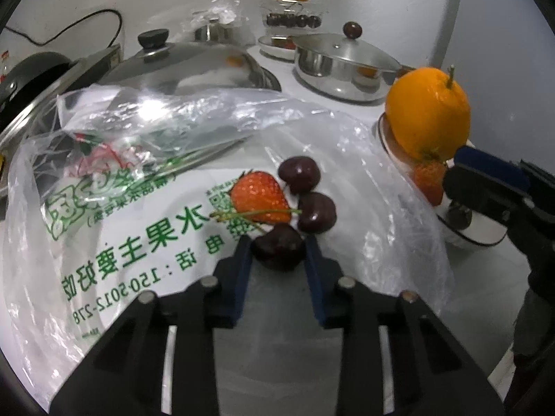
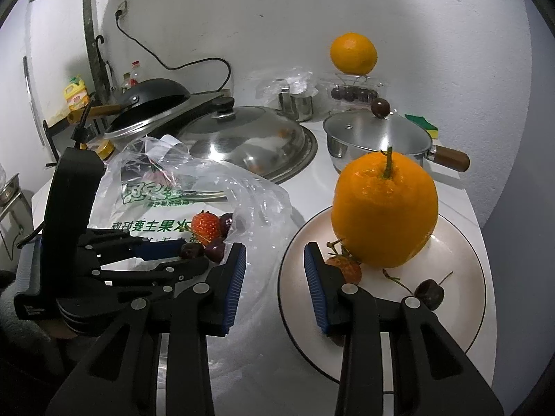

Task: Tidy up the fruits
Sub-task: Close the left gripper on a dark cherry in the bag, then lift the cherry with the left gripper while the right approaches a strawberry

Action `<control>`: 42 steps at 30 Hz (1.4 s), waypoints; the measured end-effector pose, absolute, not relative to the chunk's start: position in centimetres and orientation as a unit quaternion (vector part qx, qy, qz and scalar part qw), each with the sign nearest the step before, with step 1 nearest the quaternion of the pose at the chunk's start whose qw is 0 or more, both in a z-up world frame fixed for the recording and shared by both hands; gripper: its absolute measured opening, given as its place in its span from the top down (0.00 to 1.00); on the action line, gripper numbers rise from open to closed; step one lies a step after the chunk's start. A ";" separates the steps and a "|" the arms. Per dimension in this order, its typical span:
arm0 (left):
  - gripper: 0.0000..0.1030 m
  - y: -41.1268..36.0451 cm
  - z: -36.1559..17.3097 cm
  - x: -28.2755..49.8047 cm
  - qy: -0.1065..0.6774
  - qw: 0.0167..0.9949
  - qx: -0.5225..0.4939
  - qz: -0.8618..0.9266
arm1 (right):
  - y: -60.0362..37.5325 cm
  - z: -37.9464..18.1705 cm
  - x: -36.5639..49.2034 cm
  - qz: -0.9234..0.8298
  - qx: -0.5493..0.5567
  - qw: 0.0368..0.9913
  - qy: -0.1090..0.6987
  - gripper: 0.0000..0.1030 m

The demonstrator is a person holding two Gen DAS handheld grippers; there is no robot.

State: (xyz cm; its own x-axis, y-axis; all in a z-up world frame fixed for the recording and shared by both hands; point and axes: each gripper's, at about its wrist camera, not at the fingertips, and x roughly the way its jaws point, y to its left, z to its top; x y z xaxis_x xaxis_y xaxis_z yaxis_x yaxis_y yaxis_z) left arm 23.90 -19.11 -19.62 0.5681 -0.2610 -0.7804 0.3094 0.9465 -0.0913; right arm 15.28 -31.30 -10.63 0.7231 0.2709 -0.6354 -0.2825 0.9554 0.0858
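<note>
On a clear plastic bag (image 1: 145,215) with green print lie a strawberry (image 1: 258,196) and three dark cherries. My left gripper (image 1: 277,248) is shut on the nearest cherry (image 1: 277,248); two other cherries (image 1: 300,173) lie just beyond it. The left gripper shows in the right wrist view (image 2: 189,251) too. A white plate (image 2: 461,260) to the right holds a big orange (image 2: 383,208), a strawberry (image 2: 347,268) and a cherry (image 2: 429,294). My right gripper (image 2: 274,270) is open and empty over the plate's left rim.
A large steel lid (image 2: 249,138) and a lidded steel saucepan (image 2: 374,138) with a wooden handle stand behind. A second orange (image 2: 353,53) sits on a clear box of cherries by the wall. A black wok (image 2: 152,98) and bottles are at far left.
</note>
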 end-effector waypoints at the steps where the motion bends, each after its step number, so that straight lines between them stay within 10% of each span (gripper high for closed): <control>1: 0.70 -18.9 -19.5 23.8 0.434 0.886 0.024 -0.160 | -31.1 -10.5 15.2 0.150 -0.010 0.928 0.340 0.64; 38: 0.69 -10.4 -17.9 22.7 0.411 0.900 -0.024 -0.143 | -23.0 -12.7 18.1 0.179 -0.048 0.906 0.380 0.64; 42: 0.69 -10.3 -18.2 23.1 0.413 0.899 -0.025 -0.142 | -23.1 -13.2 18.8 0.164 -0.051 0.908 0.383 0.52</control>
